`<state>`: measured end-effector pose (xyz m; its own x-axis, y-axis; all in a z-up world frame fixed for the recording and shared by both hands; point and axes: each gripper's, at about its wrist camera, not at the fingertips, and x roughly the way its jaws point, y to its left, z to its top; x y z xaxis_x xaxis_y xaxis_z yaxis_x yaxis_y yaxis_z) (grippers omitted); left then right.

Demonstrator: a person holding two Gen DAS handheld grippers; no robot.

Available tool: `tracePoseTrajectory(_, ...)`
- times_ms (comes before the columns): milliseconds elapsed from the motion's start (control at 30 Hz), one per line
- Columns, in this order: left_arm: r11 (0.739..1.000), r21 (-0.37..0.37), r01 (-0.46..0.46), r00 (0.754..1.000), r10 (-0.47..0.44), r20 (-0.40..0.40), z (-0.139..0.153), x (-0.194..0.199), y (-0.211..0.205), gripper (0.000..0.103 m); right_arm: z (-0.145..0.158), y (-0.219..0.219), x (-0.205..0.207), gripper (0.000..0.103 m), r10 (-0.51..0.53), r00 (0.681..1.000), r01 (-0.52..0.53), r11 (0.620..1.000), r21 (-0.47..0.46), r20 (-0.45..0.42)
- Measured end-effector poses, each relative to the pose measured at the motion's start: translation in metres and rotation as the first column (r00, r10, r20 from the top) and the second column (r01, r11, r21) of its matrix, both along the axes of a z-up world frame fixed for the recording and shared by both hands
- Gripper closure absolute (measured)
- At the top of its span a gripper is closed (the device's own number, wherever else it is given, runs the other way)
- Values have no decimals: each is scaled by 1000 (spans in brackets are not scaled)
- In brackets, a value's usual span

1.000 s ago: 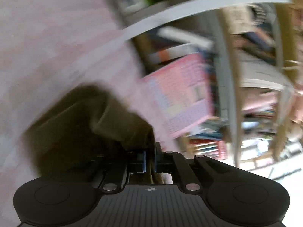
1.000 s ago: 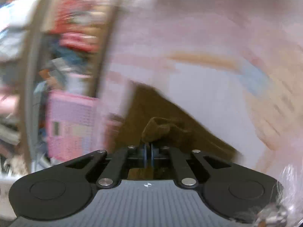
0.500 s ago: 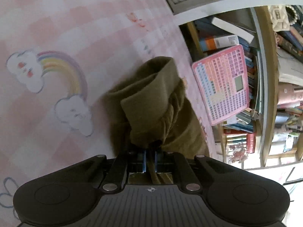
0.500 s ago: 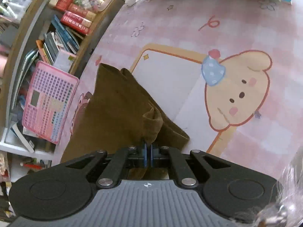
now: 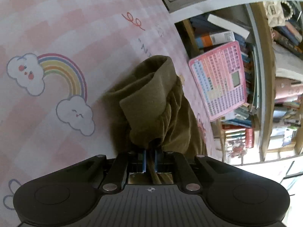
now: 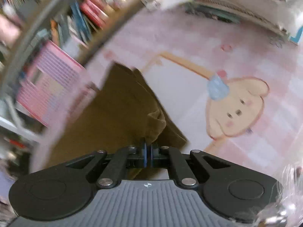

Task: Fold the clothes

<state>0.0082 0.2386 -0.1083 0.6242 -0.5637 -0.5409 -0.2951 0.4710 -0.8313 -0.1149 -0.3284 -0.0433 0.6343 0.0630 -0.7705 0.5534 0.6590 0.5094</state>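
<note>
The olive-brown garment lies on a pink checked mat printed with a rainbow and clouds; whether that mat covers a counter, a bed or the floor cannot be told. In the left wrist view the cloth bunches up from the 6 o'clock edge toward the centre, its gathered, elastic-looking hem rumpled on the 3 o'clock side. The left tongs are closed on a fold of it, cloth running down between the blue pads.

In the right wrist view, which is blurred, the garment spreads flatter, a broad panel reaching toward 11 o'clock, with a small peak of cloth rising just ahead of the right tongs. Those are pinched together on that peak. A bear drawing on the mat sits at 3 o'clock, well apart from the cloth. A pink toy keyboard leans against bookshelves past the mat's edge.

The fabric looks soft, light and limp: it will sag between the two holds and will not keep a crease by itself. It seems matte, not slippery, so a pinch should hold. The thicker gathered hem and the seamed corners are likely the surest places to grip; a hold on thin mid-panel cloth would only drag a wrinkle.
</note>
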Motion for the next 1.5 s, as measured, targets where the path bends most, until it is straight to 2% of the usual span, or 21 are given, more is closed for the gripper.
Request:
tracePoseTrajectory(67, 1000, 26, 4, 1000, -4, -6, 5, 0, -1, 87, -2, 1, -1, 95, -8, 1000, 8, 1000, -16, -11)
tracePoseTrajectory(100, 999, 40, 7, 1000, -6, -9, 9, -3, 1, 84, 0, 1, -4, 88, -16, 1000, 15, 999, -30, -16)
tracePoseTrajectory(133, 998, 54, 9, 1000, -9, -12, 12, -7, 2, 71, 2, 0, -11, 82, -31, 999, 30, 999, -39, -20)
tracePoseTrajectory(167, 998, 67, 11, 1000, -10, -14, 16, -10, 4, 59, 3, -1, -18, 66, -48, 999, 47, 998, -45, -23)
tracePoseTrajectory(233, 998, 68, -11, 1000, 12, -15, 18, -20, 10, 51, 6, -4, -25, 63, -75, 997, 74, 997, -35, -30)
tracePoseTrajectory(400, 996, 22, -86, 995, 87, -58, 4, -18, 11, 50, 1, -1, -16, 68, -86, 994, 89, 995, 36, -64)
tracePoseTrajectory(467, 992, 10, -126, 990, 126, -62, 1, -12, 6, 59, -2, 2, -7, 75, -91, 993, 94, 995, 36, -69)
tracePoseTrajectory(533, 989, 18, -144, 985, 145, -90, -4, -1, 0, 83, -5, 2, 6, 90, -99, 993, 101, 994, 30, -68)
tracePoseTrajectory(600, 988, 13, -151, 985, 152, -83, -5, 15, -6, 87, -9, -3, 26, 94, -91, 995, 93, 995, 45, -48)
tracePoseTrajectory(667, 991, 31, -127, 992, 127, 10, 15, 26, -14, 91, -4, -7, 53, 94, -70, 997, 71, 997, 15, -21)
tracePoseTrajectory(733, 995, 48, -86, 988, 79, 130, 41, 34, -23, 91, 13, -7, 70, 94, -50, 997, 51, 999, -17, 67)
tracePoseTrajectory(800, 996, 65, -66, 984, 54, 171, 51, 35, -21, 91, 30, -3, 76, 95, -12, 990, 21, 998, -60, 140)
tracePoseTrajectory(833, 995, 69, -66, 984, 54, 170, 50, 35, -18, 91, 39, 0, 79, 95, 9, 985, 6, 997, -83, 175)
tracePoseTrajectory(967, 993, 76, -96, 995, 96, -5, 2, 28, -1, 91, 1, -7, 76, 94, -11, 1000, 13, 999, -47, 27)
tracePoseTrajectory(1000, 993, 68, -99, 995, 101, -22, -6, 24, 1, 91, -9, -8, 73, 95, -13, 1000, 13, 999, -41, 3)
tracePoseTrajectory(1100, 993, 68, -94, 996, 93, 6, -5, 19, 1, 90, -14, -7, 64, 94, 5, 999, -3, 998, -55, 42)
tracePoseTrajectory(1200, 991, 118, -57, 998, 55, 14, 0, 22, 0, 85, -12, -7, 63, 87, 19, 999, -17, 997, -72, 36)
tracePoseTrajectory(1233, 989, 144, -43, 999, 40, 24, 2, 17, 1, 80, -10, -5, 62, 85, 19, 999, -16, 996, -85, 28)
tracePoseTrajectory(1300, 979, 202, -26, 999, 19, 40, 9, 11, -1, 67, -4, 0, 57, 64, 12, 1000, -10, 994, -113, 21)
tracePoseTrajectory(1367, 965, 262, -7, 997, -12, 71, 18, 5, -6, 58, 1, 7, 50, 63, 15, 1000, -13, 990, -142, 17)
tracePoseTrajectory(1500, 934, 355, 38, 992, -77, 96, 32, -9, -14, 53, 9, 25, 36, 50, 38, 999, -38, 976, -213, -5)
